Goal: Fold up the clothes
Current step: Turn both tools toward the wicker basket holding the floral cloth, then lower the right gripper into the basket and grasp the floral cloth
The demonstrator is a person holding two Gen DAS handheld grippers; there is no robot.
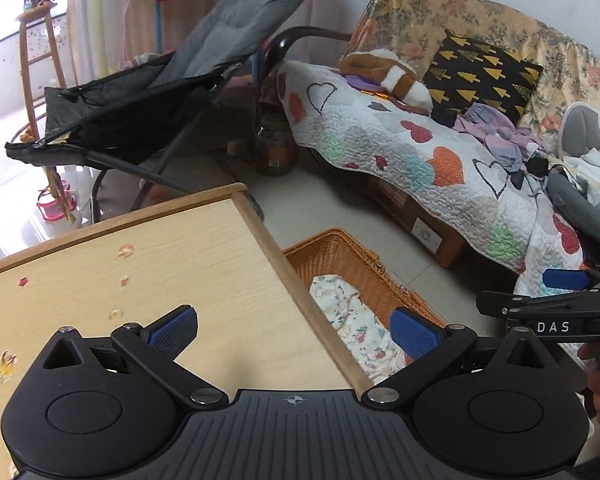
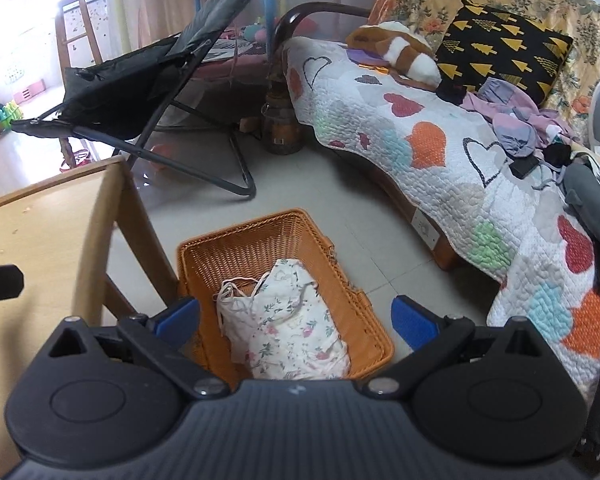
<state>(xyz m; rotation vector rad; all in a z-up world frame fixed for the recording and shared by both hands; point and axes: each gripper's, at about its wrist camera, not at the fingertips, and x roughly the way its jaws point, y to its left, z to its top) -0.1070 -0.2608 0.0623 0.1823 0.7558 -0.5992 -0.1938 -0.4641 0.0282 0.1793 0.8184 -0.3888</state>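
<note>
A white floral garment [image 2: 288, 320] with thin straps lies crumpled in an orange wicker basket [image 2: 260, 232] on the floor beside the wooden table [image 2: 32, 240]. It also shows in the left wrist view [image 1: 356, 320], inside the basket [image 1: 340, 252]. My right gripper [image 2: 296, 320] is open and empty, held above the basket. My left gripper [image 1: 296, 330] is open and empty, over the table's right edge [image 1: 292, 280]. The right gripper shows from the side in the left wrist view [image 1: 560, 292].
A sofa with a heart-patterned quilt [image 2: 440, 152] holds a black cushion [image 2: 504, 52] and loose purple clothes [image 2: 512, 124]. A grey folding chair [image 2: 160, 76] stands behind the table. A jar [image 2: 280, 128] sits on the tiled floor.
</note>
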